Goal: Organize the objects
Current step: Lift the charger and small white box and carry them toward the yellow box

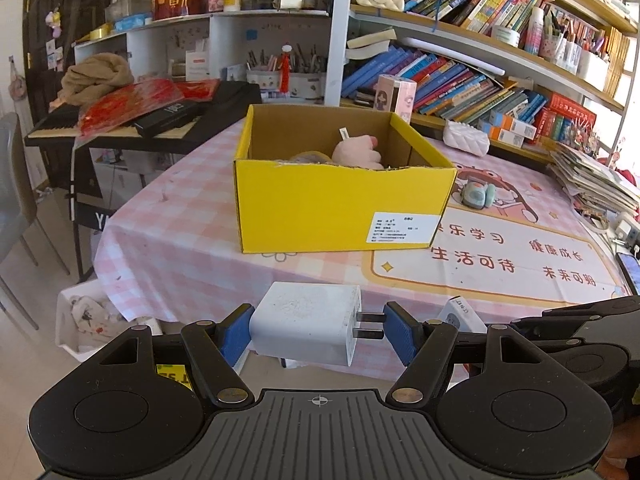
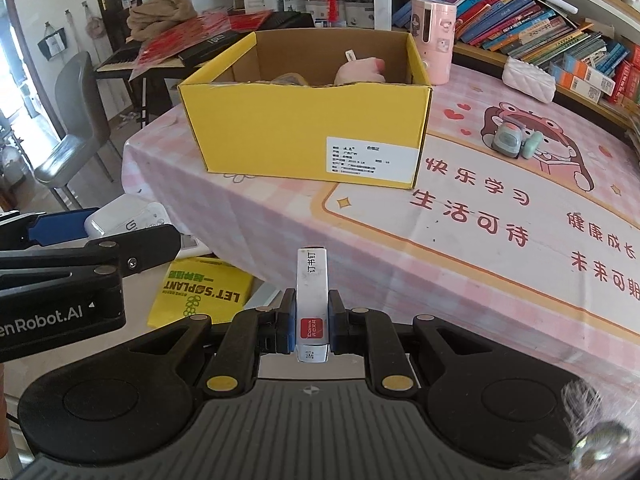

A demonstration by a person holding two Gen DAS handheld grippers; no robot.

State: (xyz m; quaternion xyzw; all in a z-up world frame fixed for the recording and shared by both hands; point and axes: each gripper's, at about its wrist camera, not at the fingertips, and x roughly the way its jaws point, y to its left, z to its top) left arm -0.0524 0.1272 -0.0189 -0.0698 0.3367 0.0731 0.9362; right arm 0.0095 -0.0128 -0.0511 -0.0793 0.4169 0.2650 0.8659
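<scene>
Both grippers carry small items toward the yellow box

The left gripper (image 1: 316, 330) clamps a white charger (image 1: 306, 328) end to end, one blue pad on its flat back and the other against its two metal prongs, so it rides level with its scuffed top face up. The right gripper (image 2: 312, 320) is pinched nearly closed on a slim white staple box (image 2: 312, 300) with a red label, standing on its narrow edge. The open yellow box (image 1: 340, 196), at twelve o'clock on the pink checked table (image 1: 180, 248), already holds a pink plush (image 1: 356, 152), likely the drop-off for both
</scene>
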